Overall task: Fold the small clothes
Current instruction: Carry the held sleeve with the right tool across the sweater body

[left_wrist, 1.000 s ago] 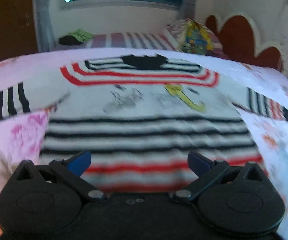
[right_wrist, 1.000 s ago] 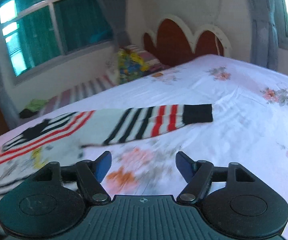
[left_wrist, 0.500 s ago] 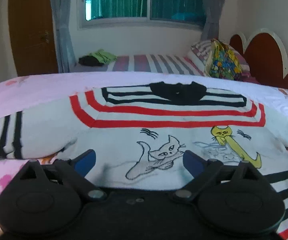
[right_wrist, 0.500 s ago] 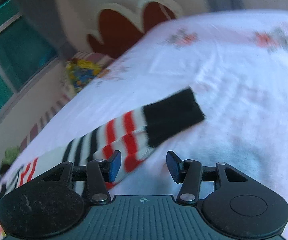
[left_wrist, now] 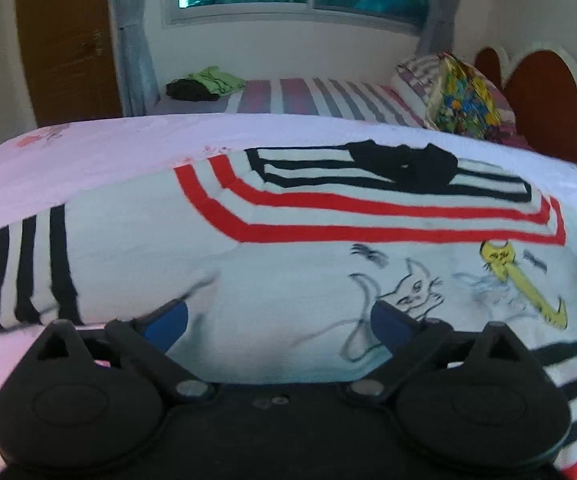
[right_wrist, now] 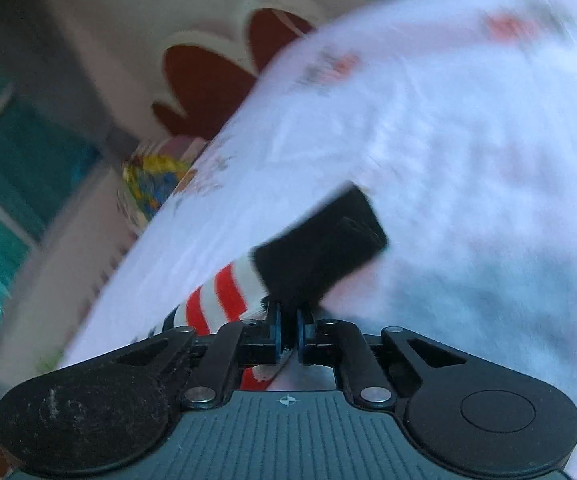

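Observation:
A small white sweater [left_wrist: 288, 264] with red and black stripes, a black collar and cat drawings lies flat on the bed. My left gripper [left_wrist: 280, 322] is open, low over its chest near the left armpit, holding nothing. In the right wrist view my right gripper [right_wrist: 288, 330] is shut on the sweater's right sleeve [right_wrist: 224, 300] just behind its black cuff [right_wrist: 320, 248]. The rest of the sweater is out of that view.
The bed has a white floral sheet [left_wrist: 108, 148]. A second bed with a striped sheet [left_wrist: 312, 96], a colourful pillow [left_wrist: 462, 100] and a green and black cloth pile [left_wrist: 204, 84] stands behind. A red headboard [left_wrist: 548, 88] is at the right, with a wooden door [left_wrist: 68, 40] far left.
My right gripper moved onto the sleeve end and shut on it beside the black cuff. My left gripper slid left across the sweater's chest and stayed open.

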### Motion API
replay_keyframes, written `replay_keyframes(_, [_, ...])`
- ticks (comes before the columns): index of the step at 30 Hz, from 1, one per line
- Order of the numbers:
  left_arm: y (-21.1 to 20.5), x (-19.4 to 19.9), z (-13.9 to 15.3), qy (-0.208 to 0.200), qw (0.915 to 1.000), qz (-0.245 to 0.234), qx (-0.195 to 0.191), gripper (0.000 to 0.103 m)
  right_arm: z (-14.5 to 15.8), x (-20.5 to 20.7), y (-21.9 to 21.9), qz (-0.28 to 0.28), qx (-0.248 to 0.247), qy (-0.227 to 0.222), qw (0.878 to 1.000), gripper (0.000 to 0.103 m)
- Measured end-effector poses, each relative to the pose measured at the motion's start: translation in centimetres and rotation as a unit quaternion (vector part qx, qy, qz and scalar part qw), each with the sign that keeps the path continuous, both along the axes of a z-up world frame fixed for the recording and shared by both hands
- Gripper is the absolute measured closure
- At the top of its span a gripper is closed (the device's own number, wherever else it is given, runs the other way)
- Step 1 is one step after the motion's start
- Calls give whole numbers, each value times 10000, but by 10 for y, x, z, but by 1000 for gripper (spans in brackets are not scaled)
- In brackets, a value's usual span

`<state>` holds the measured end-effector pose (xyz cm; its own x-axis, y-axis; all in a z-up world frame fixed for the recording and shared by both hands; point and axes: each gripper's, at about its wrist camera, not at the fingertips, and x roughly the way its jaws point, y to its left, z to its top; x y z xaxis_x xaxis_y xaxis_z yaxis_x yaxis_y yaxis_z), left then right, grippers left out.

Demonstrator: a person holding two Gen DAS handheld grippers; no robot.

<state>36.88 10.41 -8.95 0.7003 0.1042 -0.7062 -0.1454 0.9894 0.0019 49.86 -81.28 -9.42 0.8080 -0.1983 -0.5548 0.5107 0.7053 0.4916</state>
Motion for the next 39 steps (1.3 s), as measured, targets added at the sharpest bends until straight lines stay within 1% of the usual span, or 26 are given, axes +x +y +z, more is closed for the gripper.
replay_keyframes(2, [9,-2,1,21,10000,-56,76,12,19,6,28,359,-432,-49,9984,97])
replay_keyframes(3, [15,-2,0,24,10000,-64,59,13,30,10,49,669,-580,-119,9960,97])
replay_keyframes(5, [23,-4,0,11,10000,-12,43,14,43,18,89,1244,-838,-195,9885,97])
replay_keyframes(6, [28,-5,0,-2,10000,3,4,14,49,22,114,1591,-955,-220,9824,97])
replay_keyframes(8, [38,-7,1,-26,9998,60,-181,13,58,28,166,2242,-1031,-294,9686,97])
replay_keyframes(10, [47,-8,5,-30,9994,52,-337,13,64,32,220,2871,-1127,-335,9507,97])
replay_keyframes(12, [56,-8,12,-139,9993,8,-344,13,62,34,276,3445,-1225,-315,9302,97])
replay_keyframes(14, [66,-7,17,-165,9992,16,-360,13,52,35,323,3841,-1313,-234,9136,97])
replay_keyframes(16, [77,-6,19,-153,9990,66,-418,13,40,36,365,4142,-1288,-136,9009,97])
replay_keyframes(18, [86,-7,21,-181,9986,80,-497,13,28,35,402,4313,-1335,-8,8923,97])
replay_keyframes(20, [93,-7,22,-184,9979,58,-612,15,15,33,425,4410,-1280,87,8883,97])
replay_keyframes(22, [98,-5,22,-175,9975,40,-683,17,5,29,440,4564,-1197,225,8814,96])
replay_keyframes(23, [99,-4,22,-183,9973,34,-711,17,-4,38,441,4603,-1300,245,8779,95])
replay_keyframes(24, [98,-2,22,-194,9971,-5,-738,17,-6,35,444,4625,-1546,167,8729,87])
replay_keyframes(25, [96,1,21,-186,9968,-83,-773,17,-5,35,443,4652,-1670,182,8692,76])
replay_keyframes(26, [93,4,21,-180,9964,-162,-818,18,-1,33,442,4640,-1724,149,8687,73])
replay_keyframes(27, [88,8,20,-182,9955,-258,-894,19,4,27,439,4573,-1758,73,8717,73])
replay_keyframes(28, [81,13,19,-174,9941,-364,-1009,21,11,19,431,4452,-1765,-19,8779,73])
replay_keyframes(29, [73,21,16,-144,9915,-510,-1185,28,15,17,426,4361,-1698,-64,8837,73])
replay_keyframes(30, [66,27,14,-117,9884,-645,-1367,31,20,13,412,4238,-1520,-89,8929,73])
replay_keyframes(32, [46,40,5,-14,9799,-919,-1768,38,25,10,396,4037,-1354,-97,9048,73])
replay_keyframes(33, [37,46,-1,61,9765,-1033,-1892,41,29,6,385,3947,-1330,-85,9091,73])
replay_keyframes(36, [11,61,-16,276,9628,-1347,-2324,54,37,-6,356,3684,-1300,-46,9205,73])
replay_keyframes(37, [5,66,-19,329,9581,-1404,-2477,63,40,-10,347,3615,-1290,-28,9234,73])
replay_keyframes(38, [-3,71,-24,393,9550,-1417,-2575,68,41,-13,338,3530,-1267,-4,9270,73])
replay_keyframes(39, [-9,76,-28,422,9555,-1355,-2587,68,41,-15,330,3442,-1239,19,9307,73])
